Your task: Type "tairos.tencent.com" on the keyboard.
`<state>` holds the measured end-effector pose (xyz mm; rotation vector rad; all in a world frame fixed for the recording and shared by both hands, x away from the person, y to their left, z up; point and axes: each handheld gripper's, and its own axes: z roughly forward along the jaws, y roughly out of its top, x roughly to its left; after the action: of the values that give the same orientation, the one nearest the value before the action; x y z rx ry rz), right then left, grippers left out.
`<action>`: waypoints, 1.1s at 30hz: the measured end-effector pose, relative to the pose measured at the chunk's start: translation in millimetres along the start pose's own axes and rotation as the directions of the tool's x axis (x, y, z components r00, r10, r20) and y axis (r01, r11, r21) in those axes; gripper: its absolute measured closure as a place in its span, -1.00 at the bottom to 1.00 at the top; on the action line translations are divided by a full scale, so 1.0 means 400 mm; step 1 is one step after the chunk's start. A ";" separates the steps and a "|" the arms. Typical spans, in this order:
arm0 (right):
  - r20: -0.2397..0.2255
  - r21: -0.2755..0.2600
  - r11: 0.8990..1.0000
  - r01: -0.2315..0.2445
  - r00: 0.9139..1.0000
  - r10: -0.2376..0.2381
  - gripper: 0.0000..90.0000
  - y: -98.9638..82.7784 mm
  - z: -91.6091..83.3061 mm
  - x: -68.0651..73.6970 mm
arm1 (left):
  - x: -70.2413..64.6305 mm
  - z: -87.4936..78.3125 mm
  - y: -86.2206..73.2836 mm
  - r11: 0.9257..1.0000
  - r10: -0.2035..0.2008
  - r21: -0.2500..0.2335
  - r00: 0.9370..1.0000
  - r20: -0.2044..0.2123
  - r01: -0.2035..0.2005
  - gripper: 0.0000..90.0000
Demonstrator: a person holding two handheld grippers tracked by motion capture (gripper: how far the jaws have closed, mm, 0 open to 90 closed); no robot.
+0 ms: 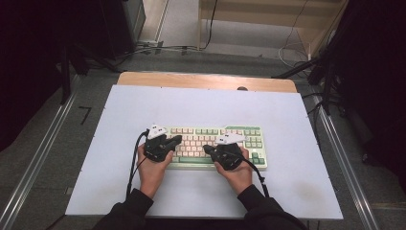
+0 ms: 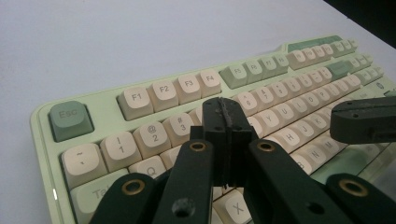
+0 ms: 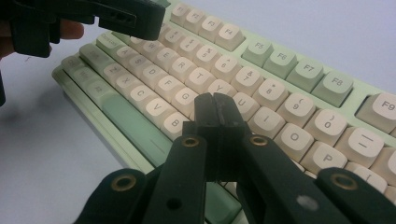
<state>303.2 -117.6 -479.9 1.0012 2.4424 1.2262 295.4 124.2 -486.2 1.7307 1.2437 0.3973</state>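
Note:
A pale green keyboard [image 1: 242, 137] with cream and green keys lies in the middle of the white table top. My left gripper [image 1: 177, 139] hovers over its left half, jaws shut with nothing between them; in the left gripper view the closed tips [image 2: 225, 111] sit above the number row of the keyboard [image 2: 140, 95]. My right gripper [image 1: 207, 149] is over the middle of the keyboard, also shut and empty, its tips [image 3: 215, 103] near the G and H keys of the keyboard [image 3: 280, 63]. The two grippers point toward each other, a short gap apart.
The white table top [image 1: 143, 110] has bare room on every side of the keyboard. A wooden strip [image 1: 191, 79] runs along its far edge. Metal rails [image 1: 43, 153] flank the table, and cables [image 1: 158, 48] lie on the floor behind.

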 end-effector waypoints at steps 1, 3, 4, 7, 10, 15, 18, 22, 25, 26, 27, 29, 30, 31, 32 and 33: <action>0.000 0.000 1.000 0.001 1.000 -0.001 0.96 0.000 0.000 0.000 | 0.000 0.000 0.000 1.000 -0.001 -0.001 1.000 0.001 0.001 1.00; -0.001 0.000 1.000 0.003 1.000 -0.003 0.96 0.000 0.001 0.000 | 0.000 0.000 0.000 1.000 0.000 -0.001 1.000 0.001 0.000 1.00; -0.001 0.000 1.000 0.004 1.000 -0.004 0.96 0.000 0.001 0.000 | 0.000 -0.001 0.000 1.000 0.000 -0.001 1.000 0.002 0.000 1.00; -0.001 0.000 1.000 0.005 1.000 -0.005 0.96 0.000 0.002 0.001 | 0.000 -0.001 0.000 1.000 0.000 -0.001 1.000 0.002 0.000 1.00; -0.002 0.001 1.000 0.005 1.000 -0.005 0.96 0.000 0.002 0.002 | 0.001 -0.002 0.000 1.000 0.002 -0.002 1.000 0.001 -0.002 1.00; -0.002 0.002 1.000 0.004 1.000 -0.004 0.96 0.000 0.003 0.003 | 0.001 -0.003 0.000 1.000 0.001 -0.006 1.000 0.001 -0.001 1.00; -0.003 0.002 1.000 0.003 1.000 -0.003 0.96 0.000 0.004 0.004 | 0.001 -0.004 0.000 1.000 0.002 -0.005 1.000 0.001 -0.002 1.00; -0.004 0.003 1.000 0.006 1.000 -0.006 0.96 -0.001 0.005 0.004 | 0.001 -0.004 0.000 1.000 0.001 -0.005 1.000 0.000 -0.001 1.00; -0.004 0.003 1.000 0.007 1.000 -0.007 0.96 0.000 0.006 0.005 | 0.002 -0.004 0.000 1.000 0.000 -0.007 1.000 -0.001 0.000 1.00; -0.004 0.003 1.000 0.006 1.000 -0.006 0.96 0.000 0.006 0.005 | 0.002 -0.004 0.000 1.000 0.000 -0.007 1.000 -0.001 0.000 1.00; -0.004 0.003 1.000 0.007 1.000 -0.007 0.96 0.000 0.006 0.005 | 0.002 -0.004 0.000 1.000 0.000 -0.007 1.000 0.000 0.000 1.00; -0.005 0.004 1.000 0.007 1.000 -0.007 0.96 0.000 0.007 0.005 | 0.002 -0.004 0.000 1.000 0.000 -0.007 1.000 -0.001 0.000 1.00; -0.005 0.003 1.000 0.007 1.000 -0.007 0.96 -0.001 0.007 0.005 | 0.001 -0.004 0.000 1.000 0.000 -0.007 1.000 0.000 0.000 1.00; -0.005 0.004 1.000 0.008 1.000 -0.008 0.96 -0.001 0.007 0.006 | 0.001 -0.004 0.000 1.000 -0.001 -0.008 1.000 0.000 0.001 1.00; -0.005 0.004 1.000 0.007 1.000 -0.007 0.96 -0.001 0.007 0.006 | 0.001 -0.004 0.000 1.000 -0.001 -0.009 1.000 0.001 0.001 1.00; -0.005 0.003 1.000 0.007 1.000 -0.007 0.96 0.000 0.007 0.006 | 0.002 -0.005 0.000 1.000 0.001 -0.008 1.000 0.000 -0.001 1.00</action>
<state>302.6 -114.3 -481.6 0.9902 2.4504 1.2245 294.4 125.7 -485.4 1.7241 1.2398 0.4022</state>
